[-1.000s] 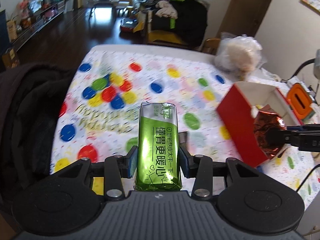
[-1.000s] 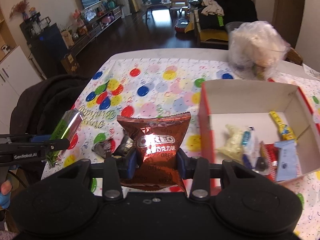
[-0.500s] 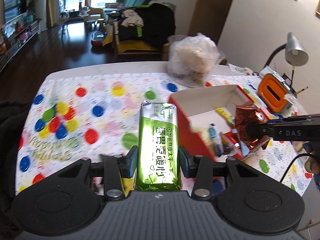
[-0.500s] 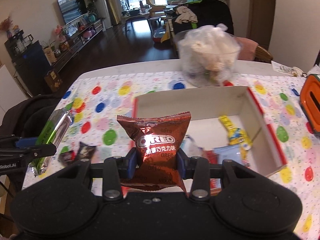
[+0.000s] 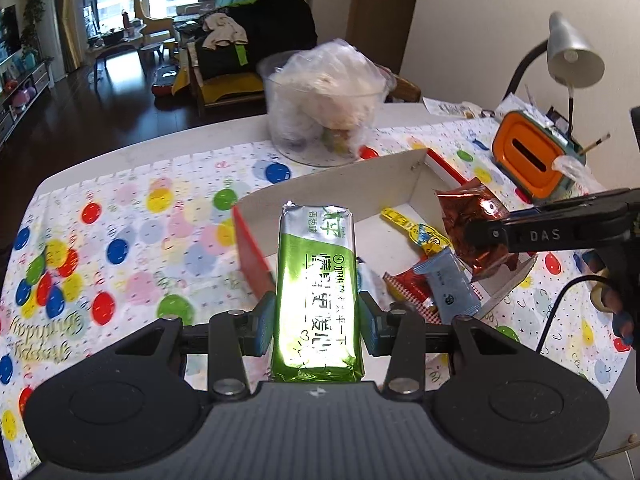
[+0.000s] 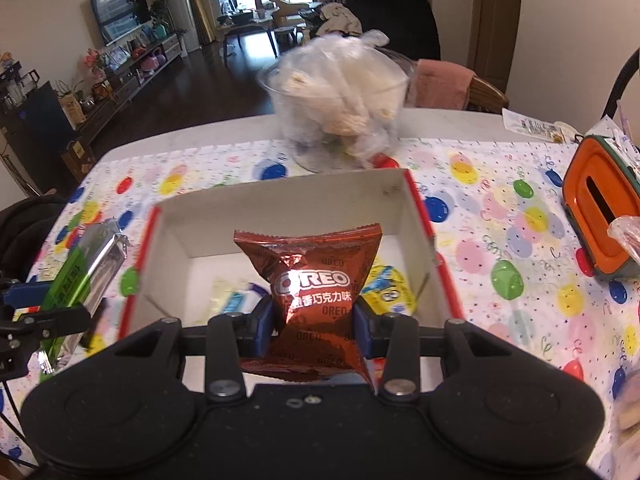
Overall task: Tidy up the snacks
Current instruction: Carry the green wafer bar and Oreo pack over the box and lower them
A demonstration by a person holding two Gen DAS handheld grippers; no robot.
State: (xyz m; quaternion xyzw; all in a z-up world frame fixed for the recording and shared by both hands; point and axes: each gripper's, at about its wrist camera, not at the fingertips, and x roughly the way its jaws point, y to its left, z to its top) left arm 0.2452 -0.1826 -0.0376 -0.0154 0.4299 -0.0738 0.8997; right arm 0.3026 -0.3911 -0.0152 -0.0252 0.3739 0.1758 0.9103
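Note:
My left gripper (image 5: pixel 316 322) is shut on a green foil snack pack (image 5: pixel 316 280), held above the left wall of a red box with a white inside (image 5: pixel 416 176). My right gripper (image 6: pixel 314 322) is shut on a brown Oreo packet (image 6: pixel 310 280), held over the box (image 6: pixel 280 196). The Oreo packet (image 5: pixel 476 232) also shows in the left wrist view, over the box's right side. The green pack (image 6: pixel 80 268) shows at the left of the right wrist view. Several small snacks (image 5: pixel 436 276) lie inside the box.
The table has a balloon-print cloth (image 5: pixel 140 240). A clear tub with a plastic bag (image 6: pixel 340 104) stands behind the box. An orange container (image 6: pixel 596 216) sits at the right, a desk lamp (image 5: pixel 572 56) behind it. A dark coat (image 6: pixel 20 236) lies at the left edge.
Both grippers have swung right toward the box with their packs. The Oreo packet is now over the box's inside, and the green pack is at its left wall.

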